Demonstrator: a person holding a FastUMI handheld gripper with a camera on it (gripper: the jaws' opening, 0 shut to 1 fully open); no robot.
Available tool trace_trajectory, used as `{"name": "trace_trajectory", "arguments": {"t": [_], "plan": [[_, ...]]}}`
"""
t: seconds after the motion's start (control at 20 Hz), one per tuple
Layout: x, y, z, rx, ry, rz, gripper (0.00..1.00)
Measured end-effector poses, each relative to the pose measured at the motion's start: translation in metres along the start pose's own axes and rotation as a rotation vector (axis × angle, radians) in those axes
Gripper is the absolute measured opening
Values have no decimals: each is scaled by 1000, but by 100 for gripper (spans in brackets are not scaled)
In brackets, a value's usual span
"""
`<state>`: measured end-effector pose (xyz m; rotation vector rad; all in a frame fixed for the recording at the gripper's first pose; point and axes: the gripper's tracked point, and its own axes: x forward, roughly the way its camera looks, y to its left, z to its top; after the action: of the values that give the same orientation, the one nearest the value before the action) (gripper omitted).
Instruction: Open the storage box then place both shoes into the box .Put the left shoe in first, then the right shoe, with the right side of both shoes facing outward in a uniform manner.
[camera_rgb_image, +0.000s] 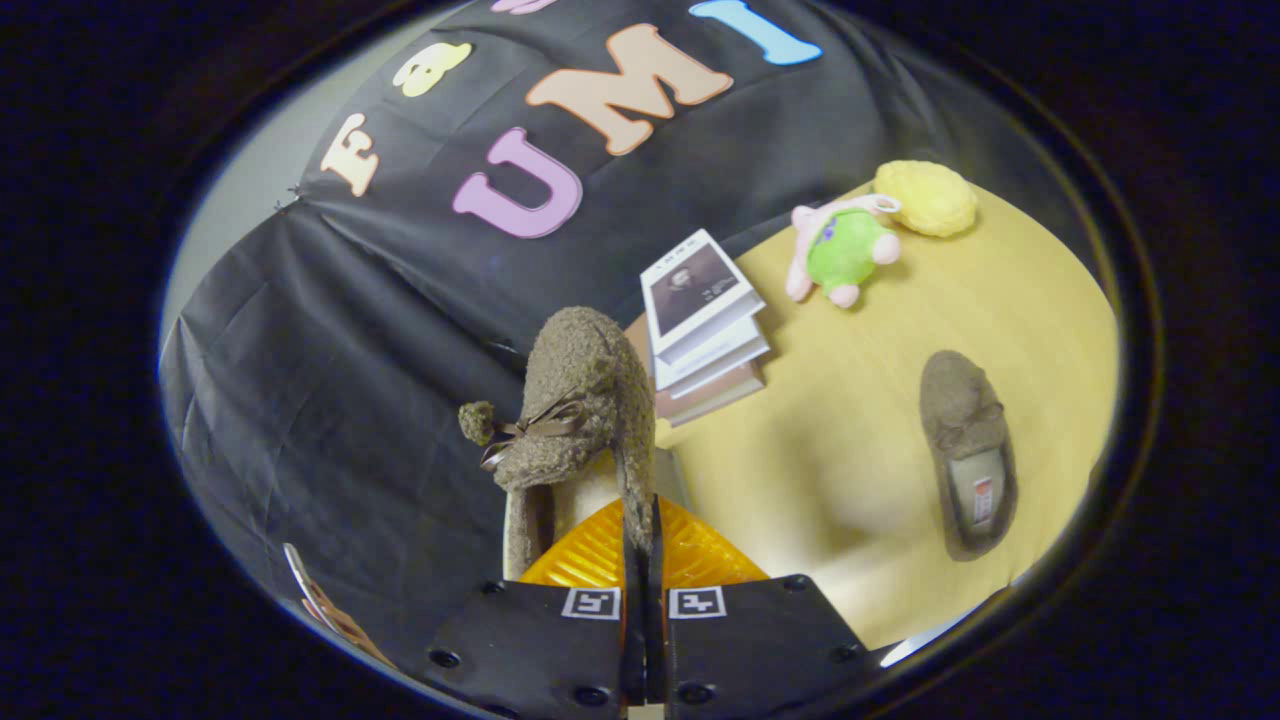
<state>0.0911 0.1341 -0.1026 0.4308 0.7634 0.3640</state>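
Two fingers (640, 540) clamp fuzzy brown slipper's (580, 400) rim; matching slipper (965, 450) flat on smooth wooden table (860, 470).

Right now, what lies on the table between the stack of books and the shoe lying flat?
Only bare table, in the gripper view, between the books and that shoe.

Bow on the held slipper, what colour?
Brown ribbon bow, on the slipper pinched in the gripper; gripper view.
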Motion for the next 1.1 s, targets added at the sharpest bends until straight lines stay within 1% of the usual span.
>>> {"name": "trace_trajectory", "arguments": {"t": [0.05,0.1,0.2,0.25,0.4,0.6,0.65,0.7,0.8,0.95,1.1], "plan": [[-5,21,-11,-8,5,23,4],[3,29,-1,-18,13,49,4],[16,56,-4,-37,27,96,4],[20,76,-24,-47,45,113,4],[48,98,-48,-74,98,113,4],[92,109,-88,-104,178,49,4],[105,104,-87,-103,204,36,4],[113,106,-96,-109,229,24,4],[124,104,-111,-130,265,-23,4],[141,89,-127,-138,300,-118,4],[154,87,-145,-143,350,-140,4]]}}
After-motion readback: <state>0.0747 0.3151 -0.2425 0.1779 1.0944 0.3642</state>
